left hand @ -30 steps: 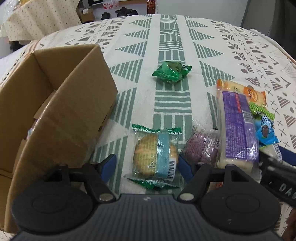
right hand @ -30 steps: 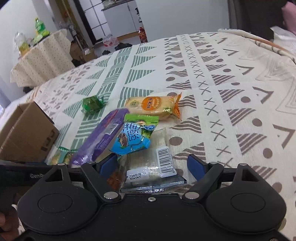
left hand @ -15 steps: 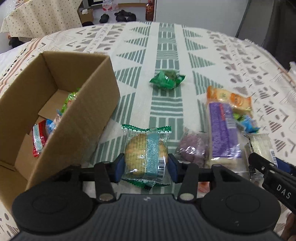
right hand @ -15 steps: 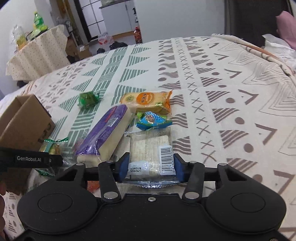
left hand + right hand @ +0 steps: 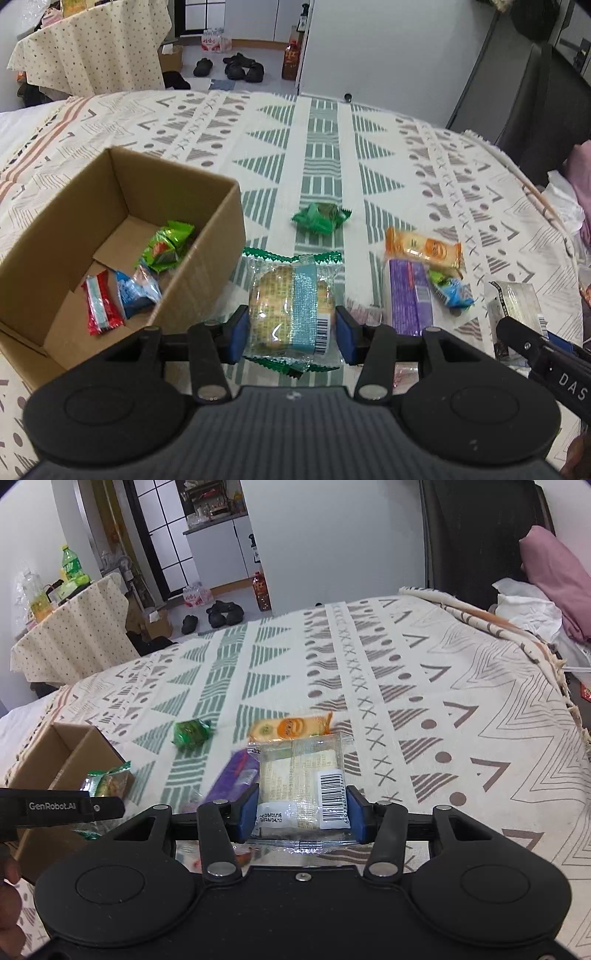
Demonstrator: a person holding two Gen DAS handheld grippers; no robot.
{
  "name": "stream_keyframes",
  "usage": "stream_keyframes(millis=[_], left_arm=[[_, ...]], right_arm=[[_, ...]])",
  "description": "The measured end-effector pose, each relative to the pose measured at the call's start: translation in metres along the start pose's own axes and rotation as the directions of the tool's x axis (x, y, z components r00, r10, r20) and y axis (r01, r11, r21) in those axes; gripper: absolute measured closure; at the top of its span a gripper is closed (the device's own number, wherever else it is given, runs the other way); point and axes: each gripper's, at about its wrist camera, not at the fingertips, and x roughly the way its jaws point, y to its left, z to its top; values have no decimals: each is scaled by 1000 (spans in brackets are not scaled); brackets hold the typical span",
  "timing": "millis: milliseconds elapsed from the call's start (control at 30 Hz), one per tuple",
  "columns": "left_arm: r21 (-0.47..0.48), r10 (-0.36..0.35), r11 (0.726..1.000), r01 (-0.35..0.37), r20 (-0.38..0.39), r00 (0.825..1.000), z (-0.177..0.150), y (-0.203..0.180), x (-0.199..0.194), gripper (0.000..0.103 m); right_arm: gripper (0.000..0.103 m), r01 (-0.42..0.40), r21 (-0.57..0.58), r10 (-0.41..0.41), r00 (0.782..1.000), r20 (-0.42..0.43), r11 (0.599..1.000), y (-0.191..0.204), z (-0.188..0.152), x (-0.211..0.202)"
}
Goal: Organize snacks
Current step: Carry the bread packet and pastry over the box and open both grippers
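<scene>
**Two snacks lifted off the cloth**

The left gripper pinches a round cake pack. Its long side runs away from the camera, barcode end near. It hangs just right of the cardboard box. The right gripper pinches a clear cracker pack, also pointing away. Both lay on the patterned cloth a second ago; now they are higher.
</scene>
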Motion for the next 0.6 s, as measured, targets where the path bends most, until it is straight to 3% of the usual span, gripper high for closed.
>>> stream_keyframes(millis=[600], left_arm=[[-32,-39,999,42,79,996,23,40,-42,55]], right_arm=[[56,-57,-30,59,997,55,998,69,22,-26]])
